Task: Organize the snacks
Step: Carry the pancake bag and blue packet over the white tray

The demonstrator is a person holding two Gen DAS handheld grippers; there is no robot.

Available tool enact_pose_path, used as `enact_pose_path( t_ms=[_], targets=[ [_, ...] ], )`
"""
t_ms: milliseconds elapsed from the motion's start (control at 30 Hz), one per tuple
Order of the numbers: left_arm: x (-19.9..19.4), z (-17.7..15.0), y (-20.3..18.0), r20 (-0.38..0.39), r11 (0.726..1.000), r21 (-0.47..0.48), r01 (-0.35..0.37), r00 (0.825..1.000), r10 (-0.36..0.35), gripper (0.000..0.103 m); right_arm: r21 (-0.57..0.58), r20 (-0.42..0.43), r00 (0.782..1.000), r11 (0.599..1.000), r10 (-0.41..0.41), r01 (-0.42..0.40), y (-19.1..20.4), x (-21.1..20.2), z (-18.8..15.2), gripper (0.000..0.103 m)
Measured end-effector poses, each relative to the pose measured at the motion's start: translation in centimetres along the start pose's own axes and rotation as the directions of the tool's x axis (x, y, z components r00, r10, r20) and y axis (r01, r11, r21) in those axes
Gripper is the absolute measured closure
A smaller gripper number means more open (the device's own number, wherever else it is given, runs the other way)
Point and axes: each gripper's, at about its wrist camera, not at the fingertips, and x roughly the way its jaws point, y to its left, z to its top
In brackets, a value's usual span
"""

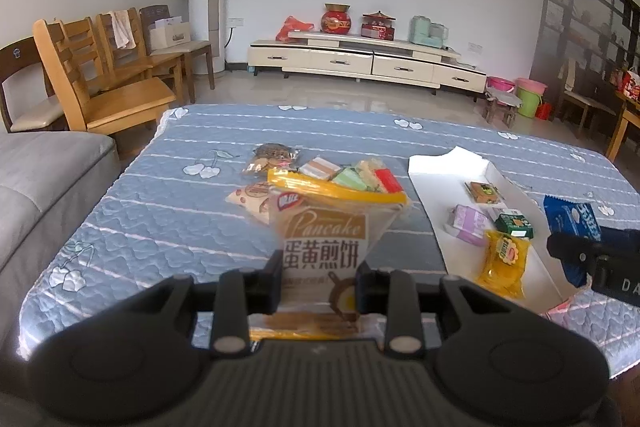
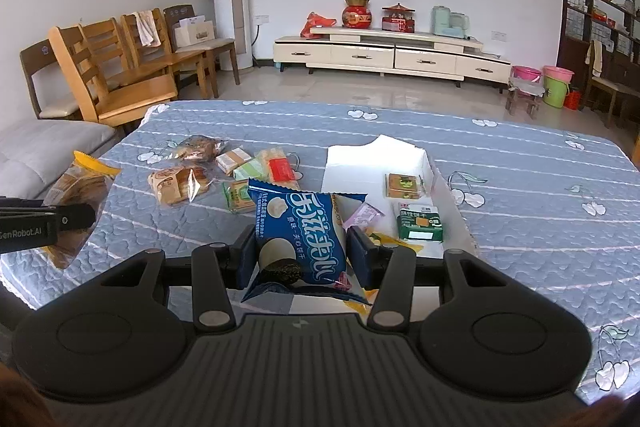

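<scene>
Pinching a pancake packet (image 1: 320,247) upright between its fingers, the left gripper (image 1: 318,283) hovers above the quilt (image 1: 160,195). The right gripper (image 2: 301,259) clamps a blue biscuit packet (image 2: 298,239), with the white tray (image 2: 360,163) just ahead and rightward.

- The left wrist view looked forward, slightly downward, across the blue quilted table (image 1: 168,195), close above it.
- The right wrist view faced likewise.
- Both shared the white tray (image 1: 434,183) (image 2: 360,163), right of centre, and the cabinet (image 1: 360,61) (image 2: 384,57) at upper centre.
</scene>
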Motion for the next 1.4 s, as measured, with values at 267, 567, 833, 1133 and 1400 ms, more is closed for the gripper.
enact_pose_path(
  t_ms=[267, 567, 833, 1133, 1400],
  targets=[
    [0.1, 0.3, -1.2, 0.001, 1.000, 0.022, 0.016, 1.000, -0.016, 0.072, 0.010, 0.003, 1.000, 1.000, -0.013, 0.013, -0.2, 0.0, -0.1, 0.044],
    [0.3, 0.3, -3.0, -0.006, 0.998, 0.052, 0.037, 0.999, -0.037, 0.072, 0.026, 0.001, 1.000, 0.999, -0.031, 0.031, -0.4, -0.1, -0.3, 0.044],
    [0.6, 0.4, -4.8, -0.012, 0.994, 0.086, 0.071, 0.997, -0.071, 0.072, 0.047, 0.002, 0.998, 0.997, -0.060, 0.060, -0.9, -0.2, -0.3, 0.044],
    [1.3, 0.3, -7.7, -0.028, 0.982, 0.138, 0.130, 0.991, -0.128, 0.072, 0.080, -0.013, 0.994, 0.990, -0.112, 0.113, -2.4, 0.1, -0.7, 0.044],
    [2.6, 0.9, -10.2, -0.038, 0.972, 0.163, 0.170, 0.985, -0.166, 0.072, 0.104, -0.027, 0.991, 0.985, -0.134, 0.136, -3.3, 1.1, -0.6, 0.044]
  ],
)
